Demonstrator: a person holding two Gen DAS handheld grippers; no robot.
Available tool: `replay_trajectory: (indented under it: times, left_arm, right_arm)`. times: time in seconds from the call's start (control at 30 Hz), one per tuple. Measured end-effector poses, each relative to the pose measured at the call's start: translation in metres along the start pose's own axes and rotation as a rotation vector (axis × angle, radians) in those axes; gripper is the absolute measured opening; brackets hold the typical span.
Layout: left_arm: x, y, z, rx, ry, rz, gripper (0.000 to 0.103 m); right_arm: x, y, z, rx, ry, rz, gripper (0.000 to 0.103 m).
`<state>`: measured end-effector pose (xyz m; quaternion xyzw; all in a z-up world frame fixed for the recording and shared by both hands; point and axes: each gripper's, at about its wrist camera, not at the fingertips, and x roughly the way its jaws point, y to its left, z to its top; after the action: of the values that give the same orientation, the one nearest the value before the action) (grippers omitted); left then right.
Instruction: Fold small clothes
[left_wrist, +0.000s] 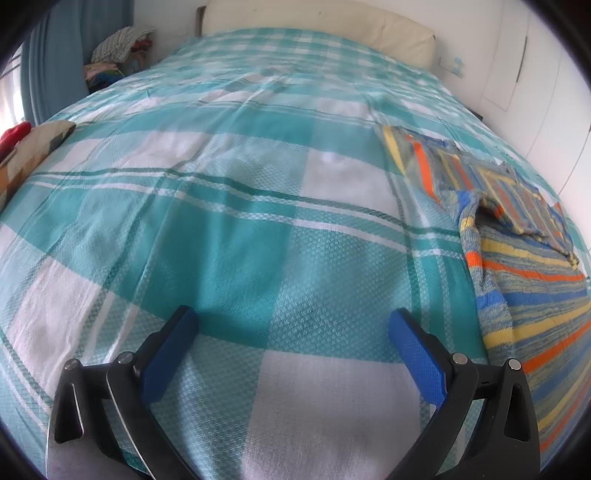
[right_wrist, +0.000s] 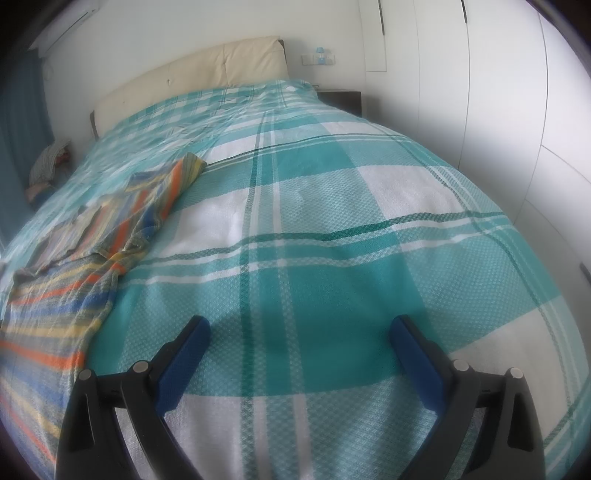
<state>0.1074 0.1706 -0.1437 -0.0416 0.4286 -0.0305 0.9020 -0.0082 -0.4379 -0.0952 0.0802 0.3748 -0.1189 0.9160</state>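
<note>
A small striped garment (left_wrist: 524, 258) in blue, yellow and orange lies spread on the teal checked bedspread (left_wrist: 258, 221), at the right in the left wrist view. It also shows at the left in the right wrist view (right_wrist: 74, 266), with a sleeve stretched toward the headboard. My left gripper (left_wrist: 293, 319) is open and empty above bare bedspread, left of the garment. My right gripper (right_wrist: 299, 326) is open and empty above the bedspread (right_wrist: 332, 221), right of the garment. Neither touches the garment.
A cream headboard (right_wrist: 192, 74) closes the far end of the bed. A pile of clothes (left_wrist: 118, 44) sits in the far left corner by a blue curtain. A patterned cushion (left_wrist: 29, 147) lies at the bed's left edge. White wardrobes (right_wrist: 498, 92) stand along the right side.
</note>
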Motion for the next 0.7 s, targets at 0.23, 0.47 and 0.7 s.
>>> replay_trajectory:
  times: [0.23,0.47,0.7]
  left_arm:
    - [-0.0001,0.0002,-0.0002,0.0,0.0,0.0,0.102]
    - [-0.0005,0.0009,-0.0003,0.003,-0.001,0.004,0.102]
    - [-0.0006,0.0006,-0.0006,0.003,-0.001,0.004,0.102]
  right_arm:
    - [-0.0004,0.0001,0.0001,0.002,-0.002,0.003,0.097]
    - [-0.001,-0.0001,0.0004,0.003,-0.003,0.005,0.097]
    - [-0.0009,-0.0003,0.0002,0.003,-0.003,0.005,0.097]
